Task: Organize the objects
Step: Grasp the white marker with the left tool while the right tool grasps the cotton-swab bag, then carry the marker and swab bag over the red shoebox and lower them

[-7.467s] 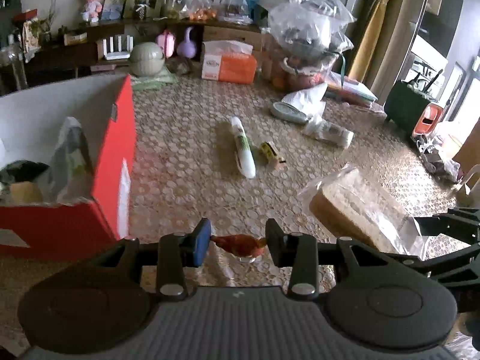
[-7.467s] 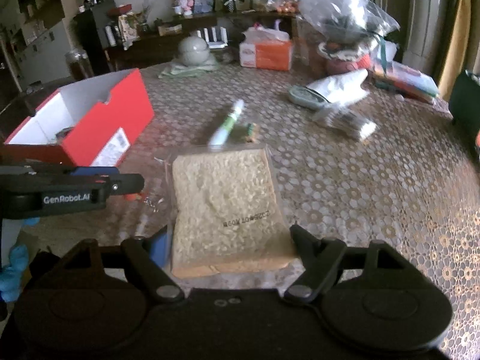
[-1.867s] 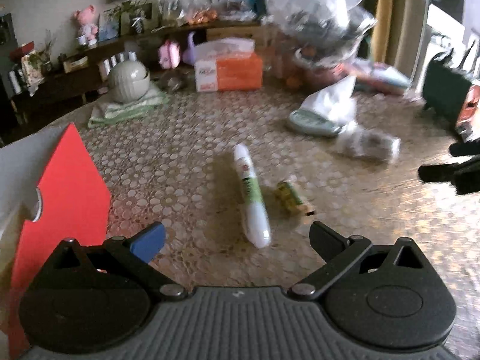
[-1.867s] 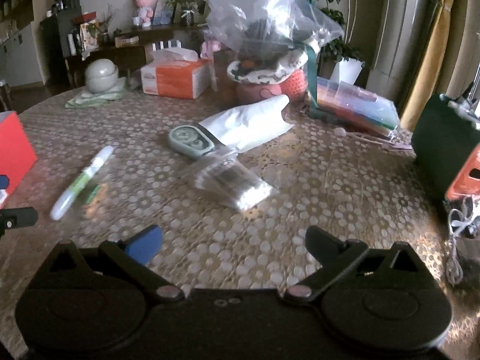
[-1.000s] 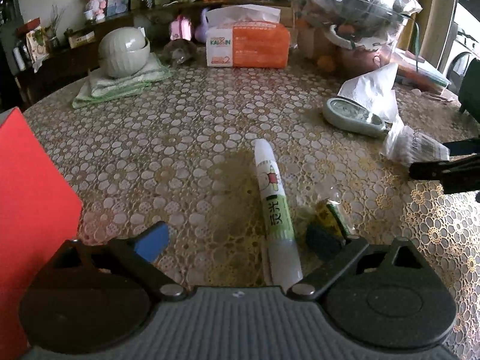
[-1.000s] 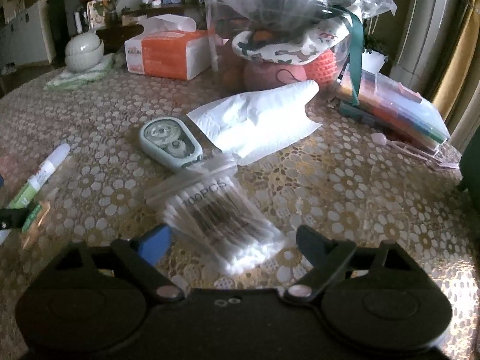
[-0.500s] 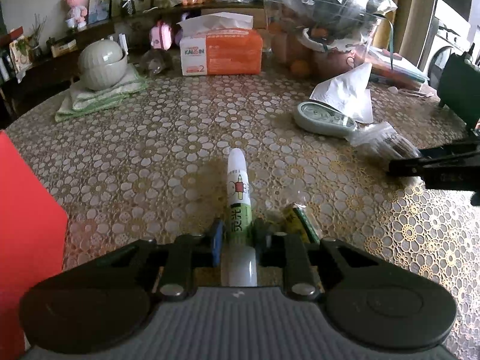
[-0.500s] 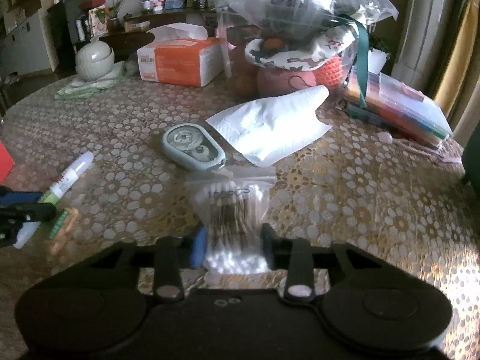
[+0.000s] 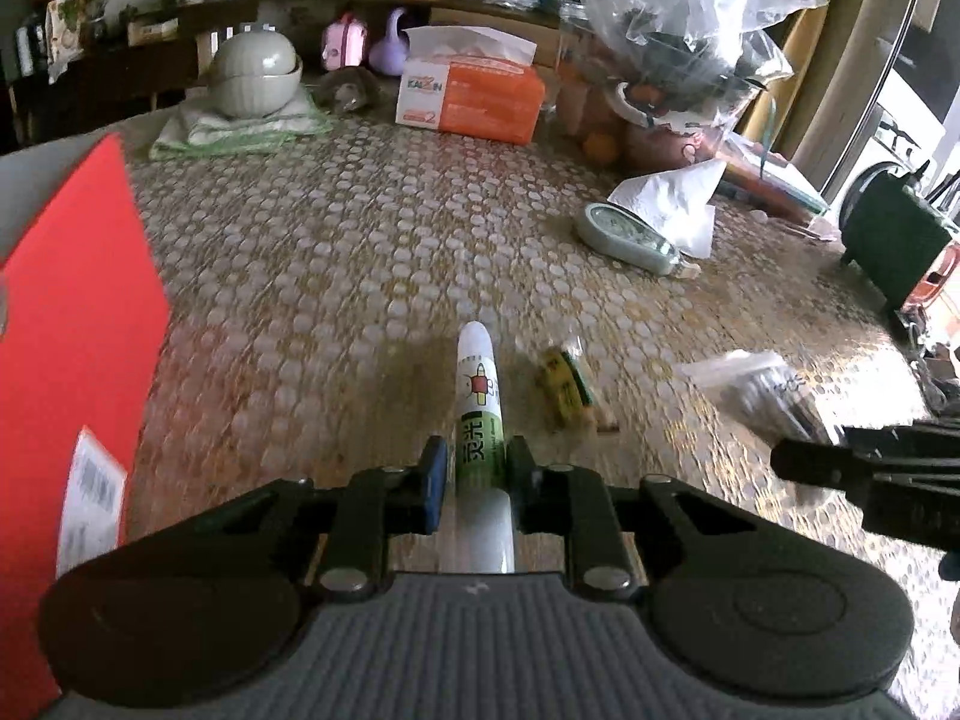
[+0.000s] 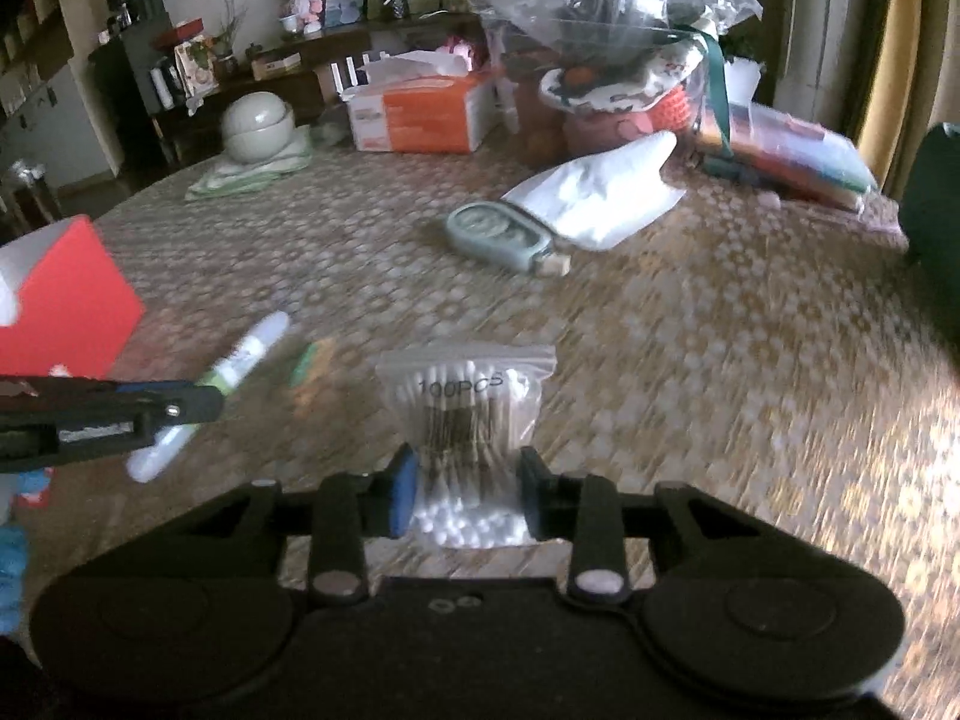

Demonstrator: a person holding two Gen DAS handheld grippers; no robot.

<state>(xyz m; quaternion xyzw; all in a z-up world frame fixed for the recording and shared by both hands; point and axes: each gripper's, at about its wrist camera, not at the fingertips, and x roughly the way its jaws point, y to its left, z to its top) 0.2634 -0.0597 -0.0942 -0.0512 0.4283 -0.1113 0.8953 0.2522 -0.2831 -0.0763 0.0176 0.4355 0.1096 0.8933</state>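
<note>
The left gripper has its fingers pressed against the green-labelled middle of a white glue stick, gripped along its length so the capped end points straight ahead and the tube cannot roll out. The right gripper pinches a zip bag of cotton swabs across its waist, where the bundle is narrowest; the plastic bulges above and below the pads, so the hold looks firm though the bag itself is soft.

The red box stands open just left of the glue stick, and it seems the likely home for both items, which would explain why each tool grips one thing at once. Whether either item is clear of the lace tablecloth I cannot tell. The swab bag is to the right of the box, beyond the glue stick. A small yellow-green packet lies loose just right of the glue stick, farther from the box, and a pale green tape dispenser sits well beyond it, partly under a white tissue.
</note>
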